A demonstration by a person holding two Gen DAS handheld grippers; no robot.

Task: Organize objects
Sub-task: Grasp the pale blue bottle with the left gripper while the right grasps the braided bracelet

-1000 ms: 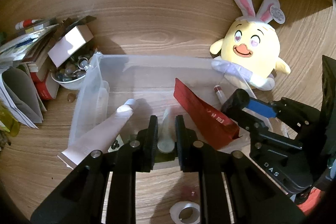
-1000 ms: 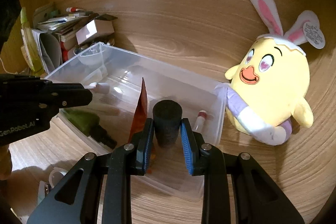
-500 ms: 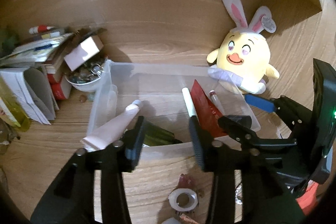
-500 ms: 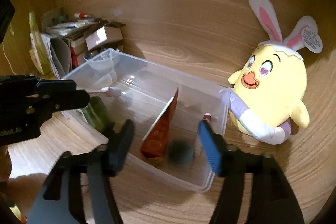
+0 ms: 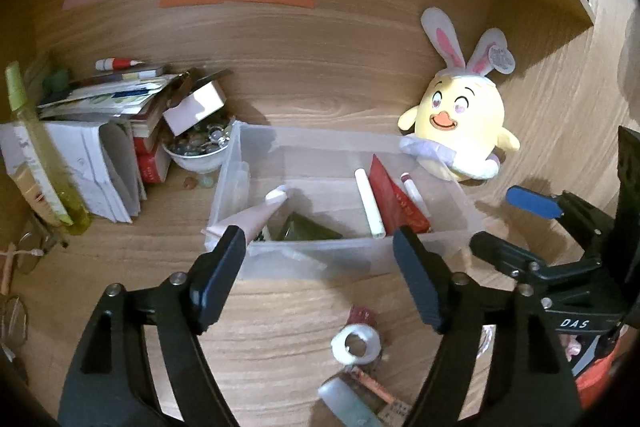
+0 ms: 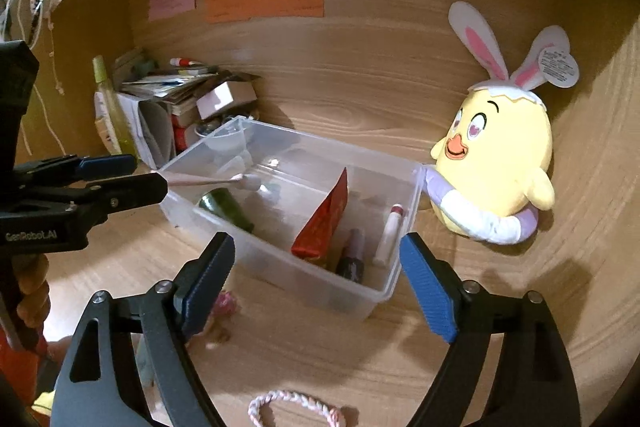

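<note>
A clear plastic bin (image 5: 348, 261) stands on the wooden desk. In it lie a pink tube (image 5: 256, 219), a green pouch (image 5: 306, 231), a white stick (image 5: 370, 205), a red packet (image 5: 396, 199) and a red-capped white tube (image 5: 414, 193). The right wrist view also shows a dark bottle (image 6: 352, 255) beside the red packet (image 6: 326, 223). My left gripper (image 5: 318, 243) hovers before the bin's near wall, its jaws opening with nothing between them. My right gripper (image 6: 316, 245) hangs over the bin's near right corner (image 6: 384, 291), jaws also opening and empty.
A yellow plush chick (image 5: 460, 123) leans against the bin's far right end. A bowl of small things (image 5: 198, 151), stacked books and papers (image 5: 100, 131) and a green bottle (image 5: 36, 147) crowd the left. A tape roll (image 5: 356, 345) and a braided cord (image 6: 296, 407) lie near me.
Both grippers were shut over the bin, the left on the white stick, the right on the dark bottle. Both let go; the items dropped into the bin and the grippers drew back and up.
</note>
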